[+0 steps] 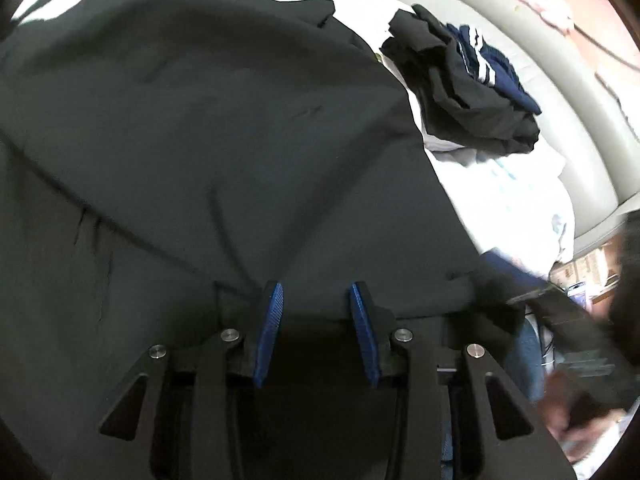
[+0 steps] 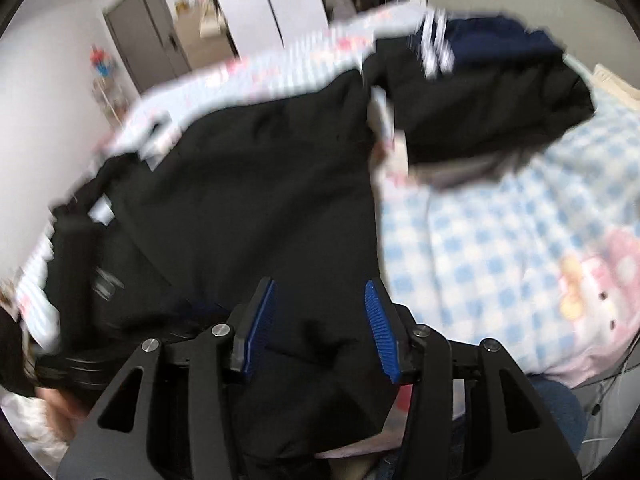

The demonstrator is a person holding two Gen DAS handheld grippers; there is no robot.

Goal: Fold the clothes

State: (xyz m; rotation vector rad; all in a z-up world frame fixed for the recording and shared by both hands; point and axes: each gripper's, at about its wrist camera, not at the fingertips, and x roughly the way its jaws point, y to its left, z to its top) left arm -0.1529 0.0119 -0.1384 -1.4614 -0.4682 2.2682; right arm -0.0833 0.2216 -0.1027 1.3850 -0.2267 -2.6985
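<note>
A large black garment (image 1: 192,140) lies spread on a bed and fills most of the left wrist view; it also shows in the right wrist view (image 2: 260,184). My left gripper (image 1: 316,292) is open, its blue pads (image 1: 272,320) apart over the garment's near edge. My right gripper (image 2: 320,292) is open too, with the garment's near right corner lying between and under its blue pads (image 2: 380,332). The other gripper shows blurred at the right of the left wrist view (image 1: 576,332) and at the left of the right wrist view (image 2: 76,256).
A crumpled pile of black and navy clothes with white stripes (image 1: 472,92) (image 2: 492,80) lies beyond the garment. The bed has a blue-and-white checked sheet (image 2: 500,240) and a padded grey headboard (image 1: 560,128). A doorway and cupboards (image 2: 160,40) stand behind.
</note>
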